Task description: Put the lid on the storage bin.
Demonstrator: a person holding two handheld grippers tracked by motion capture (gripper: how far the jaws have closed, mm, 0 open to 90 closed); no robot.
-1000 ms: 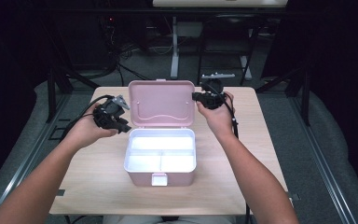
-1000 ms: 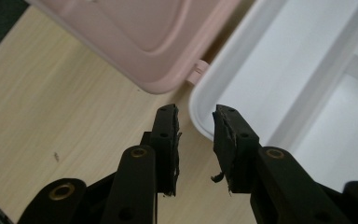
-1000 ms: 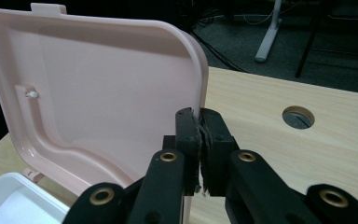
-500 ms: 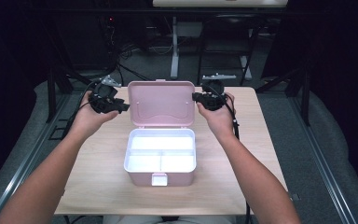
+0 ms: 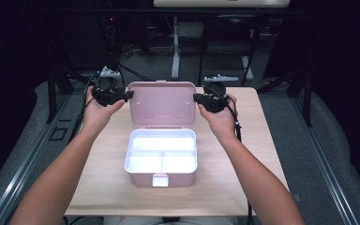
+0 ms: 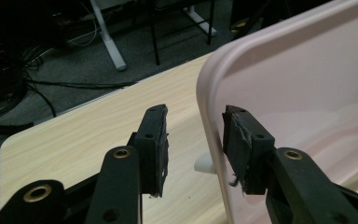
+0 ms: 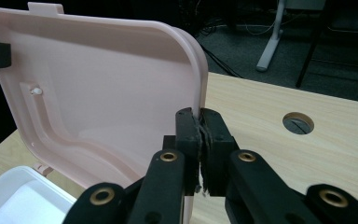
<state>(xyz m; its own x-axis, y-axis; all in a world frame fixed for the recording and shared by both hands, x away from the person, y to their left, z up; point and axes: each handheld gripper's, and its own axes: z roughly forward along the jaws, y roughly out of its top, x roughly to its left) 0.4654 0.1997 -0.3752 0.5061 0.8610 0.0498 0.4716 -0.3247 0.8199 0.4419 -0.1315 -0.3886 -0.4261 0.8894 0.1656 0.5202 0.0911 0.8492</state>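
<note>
A pink box (image 5: pixel 161 176) with a white divided inside stands mid-table, and its lid (image 5: pixel 161 103) stands upright at the back. My right gripper (image 5: pixel 198 98) is shut on the lid's right rim; in the right gripper view the gripper (image 7: pixel 199 114) pinches that rim of the lid (image 7: pixel 102 84). My left gripper (image 5: pixel 126 95) is at the lid's left edge. In the left gripper view its jaws (image 6: pixel 196 116) have just been opening and stand apart, astride the rim of the lid (image 6: pixel 298 79), with a gap on both sides.
The light wooden table (image 5: pixel 243 140) has a round cable hole (image 7: pixel 298 122) to the right of the lid. Behind the table's far edge are desk legs (image 5: pixel 176 51) and cables on a dark floor. Both of the person's forearms reach in alongside the box.
My left gripper has moved away from the person, from beside the box to the lid's upper left edge. The right gripper and the lid have stayed put.
</note>
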